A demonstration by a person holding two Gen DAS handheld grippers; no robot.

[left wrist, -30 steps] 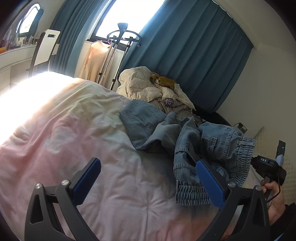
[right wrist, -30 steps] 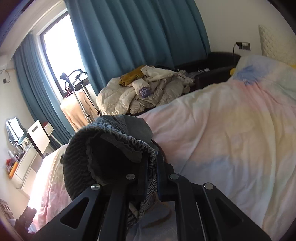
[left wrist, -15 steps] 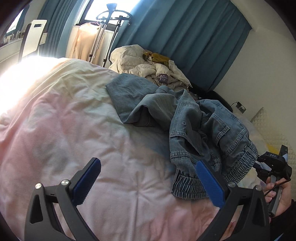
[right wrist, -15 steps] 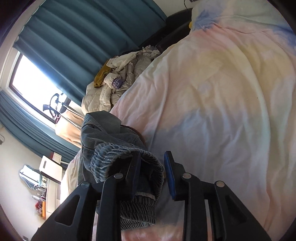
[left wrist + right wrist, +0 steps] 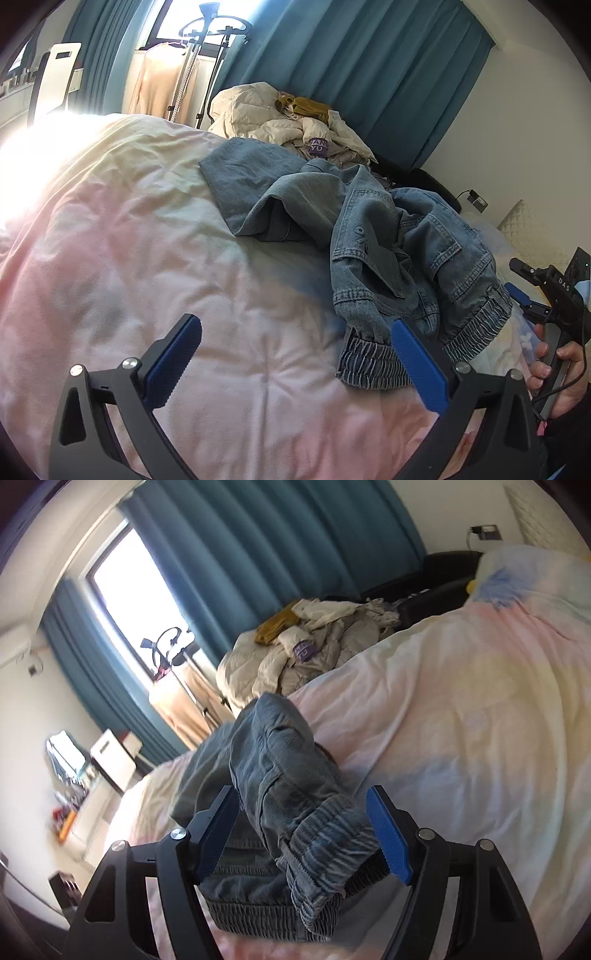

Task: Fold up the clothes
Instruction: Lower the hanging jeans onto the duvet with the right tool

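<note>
- The denim jacket (image 5: pixel 373 236) lies crumpled on the bed (image 5: pixel 147 240), on its right part as the left wrist camera sees it, with one flat panel spread toward the far edge and the elastic hem (image 5: pixel 373 363) bunched at the near end
- The left claw (image 5: pixel 295 363) is released, its blue pads wide apart above the pink-and-cream duvet; the right-hand pad sits just beside the ribbed hem, and nothing is between the pads
- The right claw (image 5: pixel 303 834) is also released: its pads stand apart on either side of a gathered cuff or hem fold (image 5: pixel 325 834), and whether either pad touches the cloth cannot be told
- Judged from this, the step in hand is to take fresh corner grips and spread the jacket flat before any fold is made
- To do it well, each claw should close on a single layer of the ribbed band, not on a bundle; the fold between the right pads looks several layers thick, so a grip there would probably carry the tangle along
- The two grips should sit well apart along the hem, so a pull outward opens the body instead of twisting it
- Lifting only enough for the sleeves to fall free, then laying the cloth down toward the bare middle of the bed, keeps it away from the pile of pale clothes (image 5: pixel 291 122) beyond the far edge
- Risk: denim is stiff and heavy, so a shallow pinch may slip off the elastic
</note>
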